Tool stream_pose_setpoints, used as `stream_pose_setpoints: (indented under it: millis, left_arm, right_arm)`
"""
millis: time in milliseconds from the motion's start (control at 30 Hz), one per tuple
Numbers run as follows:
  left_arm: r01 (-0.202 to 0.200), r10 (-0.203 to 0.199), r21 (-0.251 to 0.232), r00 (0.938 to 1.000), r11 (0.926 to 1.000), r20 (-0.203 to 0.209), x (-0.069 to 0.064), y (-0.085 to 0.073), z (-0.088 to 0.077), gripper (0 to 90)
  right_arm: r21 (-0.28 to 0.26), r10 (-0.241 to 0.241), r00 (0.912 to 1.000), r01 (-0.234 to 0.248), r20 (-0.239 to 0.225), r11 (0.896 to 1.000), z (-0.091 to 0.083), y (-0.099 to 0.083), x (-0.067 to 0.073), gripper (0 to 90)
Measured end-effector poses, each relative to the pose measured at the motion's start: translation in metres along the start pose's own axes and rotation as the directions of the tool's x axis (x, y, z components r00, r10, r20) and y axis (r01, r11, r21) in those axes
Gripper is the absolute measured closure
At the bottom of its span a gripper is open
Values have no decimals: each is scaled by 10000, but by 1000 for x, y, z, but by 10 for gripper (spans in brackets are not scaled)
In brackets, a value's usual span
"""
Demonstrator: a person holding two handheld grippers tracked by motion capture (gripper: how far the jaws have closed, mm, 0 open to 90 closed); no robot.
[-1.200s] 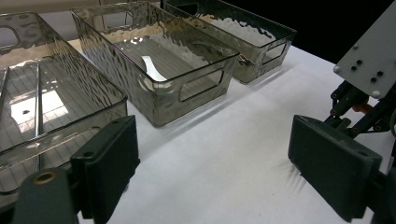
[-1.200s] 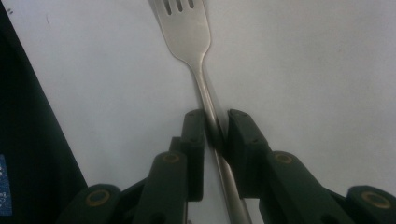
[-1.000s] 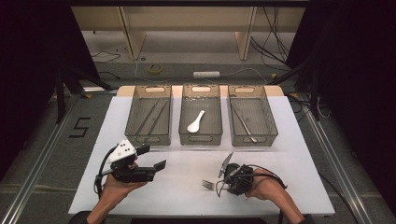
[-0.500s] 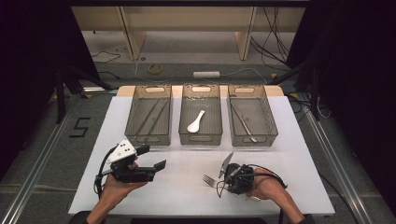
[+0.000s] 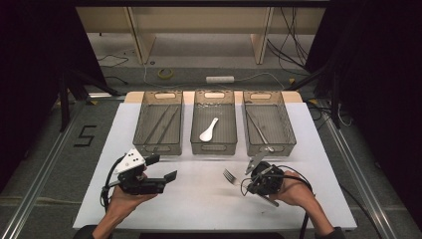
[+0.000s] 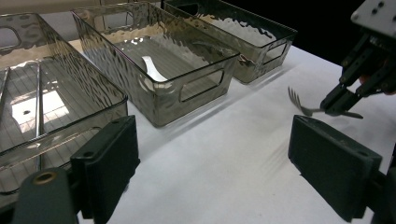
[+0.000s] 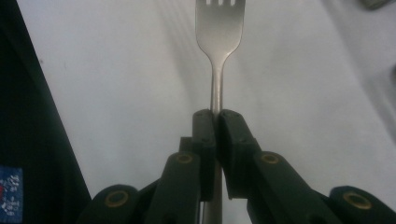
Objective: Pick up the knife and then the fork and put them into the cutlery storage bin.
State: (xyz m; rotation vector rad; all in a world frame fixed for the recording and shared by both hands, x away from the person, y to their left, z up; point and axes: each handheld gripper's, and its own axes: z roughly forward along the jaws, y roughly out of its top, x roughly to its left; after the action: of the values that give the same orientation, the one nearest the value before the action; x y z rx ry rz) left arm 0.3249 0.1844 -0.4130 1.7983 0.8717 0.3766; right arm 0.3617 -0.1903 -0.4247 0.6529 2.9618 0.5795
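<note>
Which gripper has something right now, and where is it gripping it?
The right gripper holds a fork by its handle; the left gripper holds nothing.

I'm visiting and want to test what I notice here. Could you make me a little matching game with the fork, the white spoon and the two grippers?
Things:
1. fork
2. white spoon
3. left gripper
4. right gripper

States:
A. jaws wide apart, nothing between them
B. lying in the middle bin
C. clamped by its handle, tines pointing away
D. jaws shut on a handle

Pairs: 1-C, 2-B, 3-A, 4-D
</note>
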Motion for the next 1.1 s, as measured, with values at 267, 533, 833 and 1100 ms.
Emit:
stream_pose_setpoints:
  millis: [267, 533, 833, 1100]
  left_arm:
    - [83, -83, -57, 10000, 9999, -47, 1, 0, 0, 156]
    - [126, -127, -40, 9999, 9999, -67, 2, 0, 1, 156]
    - [160, -161, -108, 9999, 9998, -53, 2, 0, 0, 156]
    - [206, -206, -132, 9998, 9997, -25, 2, 0, -1, 156]
  right_arm:
    - [-1495, 1032, 9942, -1068, -315, 9830, -25, -9, -27, 855]
    - [-3051, 2040, 9782, -2063, -399, 9297, -58, -8, -65, 855]
    - [-4444, 2960, 9551, -2702, -119, 8541, -86, 7, -101, 855]
    - [-4873, 3818, 9238, -3212, 274, 8121, -94, 20, -133, 856]
